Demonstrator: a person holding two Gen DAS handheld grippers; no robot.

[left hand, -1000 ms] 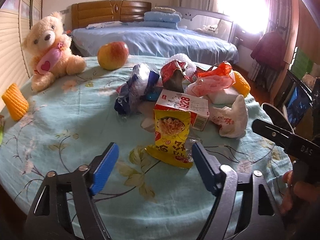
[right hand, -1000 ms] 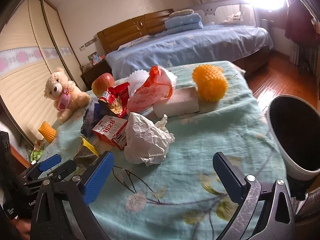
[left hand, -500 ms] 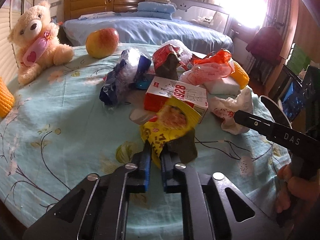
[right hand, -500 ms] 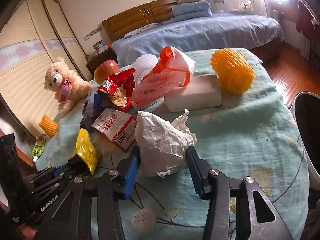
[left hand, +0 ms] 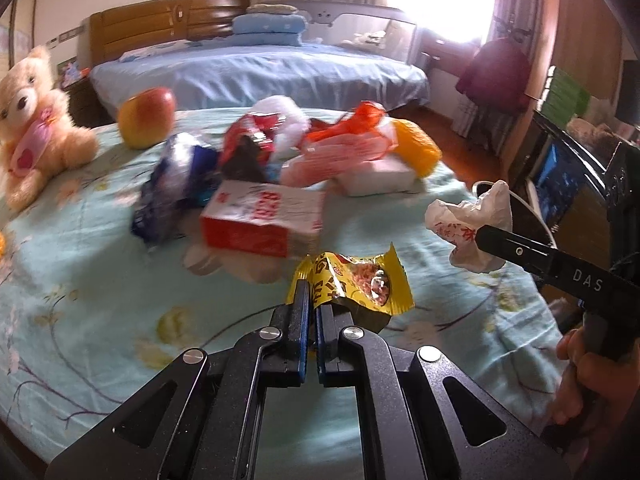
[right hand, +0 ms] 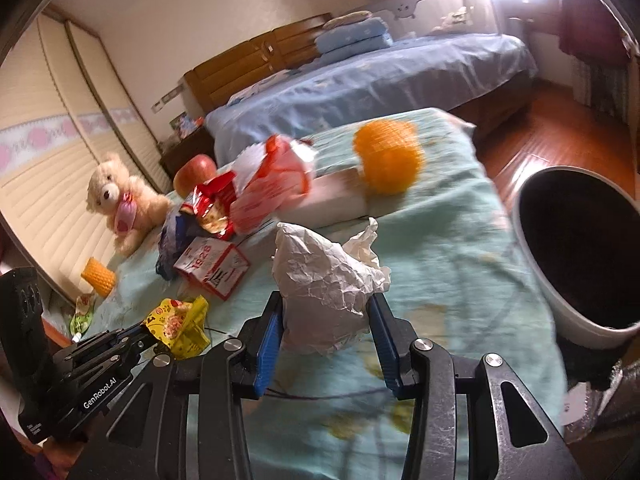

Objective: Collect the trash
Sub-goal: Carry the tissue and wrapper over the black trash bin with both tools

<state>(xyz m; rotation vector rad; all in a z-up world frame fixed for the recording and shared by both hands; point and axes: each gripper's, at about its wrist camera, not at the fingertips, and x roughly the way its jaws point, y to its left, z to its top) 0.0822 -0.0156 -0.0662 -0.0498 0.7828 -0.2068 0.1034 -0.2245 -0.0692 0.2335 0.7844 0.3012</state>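
My left gripper (left hand: 313, 300) is shut on a yellow snack wrapper (left hand: 360, 284), held just above the floral tablecloth (left hand: 80, 280); the same wrapper (right hand: 178, 322) shows at lower left in the right wrist view. My right gripper (right hand: 326, 316) is shut on a crumpled white paper bag (right hand: 324, 276), lifted off the cloth. That bag (left hand: 472, 220) hangs at the right of the left wrist view. More trash lies in a pile: a red-and-white carton (left hand: 260, 220), a blue-and-clear plastic bag (left hand: 176, 184), a red snack bag (right hand: 212, 204) and a pink plastic bag (left hand: 344, 152).
A white bin with a dark inside (right hand: 580, 248) stands off the table's right edge. A teddy bear (left hand: 32, 128), an apple (left hand: 148, 118), a white block (left hand: 380, 176) and orange spiky toys (right hand: 388, 160) sit on the table. A bed (left hand: 256, 72) lies behind.
Both grippers went from wide apart to shut, the left on the yellow wrapper, the right on the white paper bag. Both items have come up off the cloth and shifted right.
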